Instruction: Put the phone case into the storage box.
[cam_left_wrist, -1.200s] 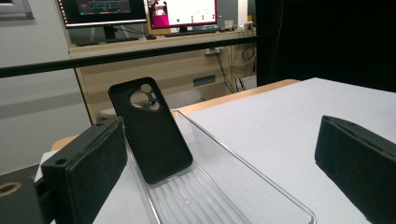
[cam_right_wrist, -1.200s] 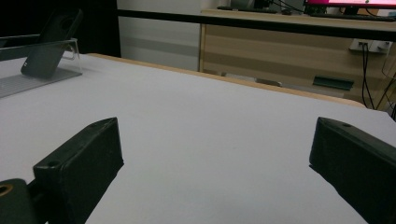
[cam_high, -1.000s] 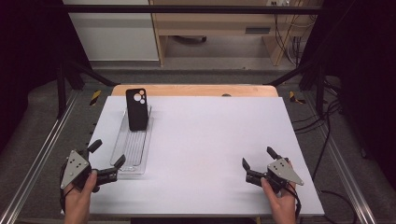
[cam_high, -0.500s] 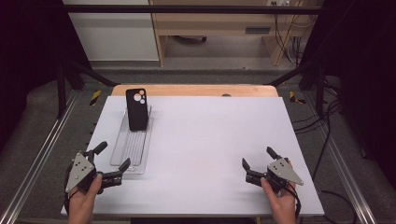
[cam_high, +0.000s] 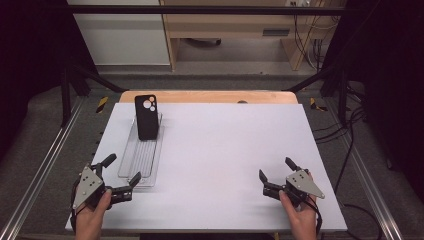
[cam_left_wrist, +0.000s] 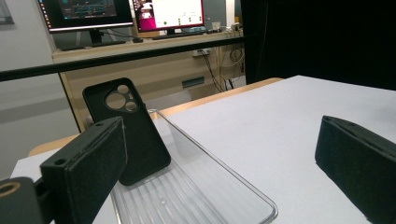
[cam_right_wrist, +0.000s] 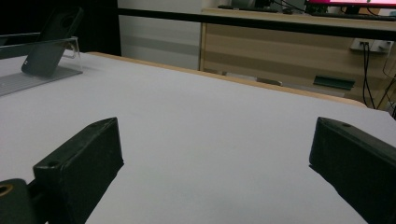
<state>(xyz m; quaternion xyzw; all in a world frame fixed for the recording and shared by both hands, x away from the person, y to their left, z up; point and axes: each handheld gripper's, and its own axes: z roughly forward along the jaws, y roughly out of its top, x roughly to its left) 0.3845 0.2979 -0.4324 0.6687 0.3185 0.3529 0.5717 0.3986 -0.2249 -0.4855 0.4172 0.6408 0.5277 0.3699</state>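
Phone case (cam_high: 146, 116) leans in clear tray (cam_high: 141, 165) on white table (cam_high: 225, 150).

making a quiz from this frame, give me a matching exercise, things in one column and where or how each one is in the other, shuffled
Things:
1. phone case
2. clear tray
3. left gripper
4. right gripper

Places or states:
A. open, over bare table at the near right
B. propped against the tray's far end
C. lying flat along the table's left side
D. open, at the tray's near end

Pairs: 1-B, 2-C, 3-D, 4-A

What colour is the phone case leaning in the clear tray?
Black phone case; clearest in the left gripper view.
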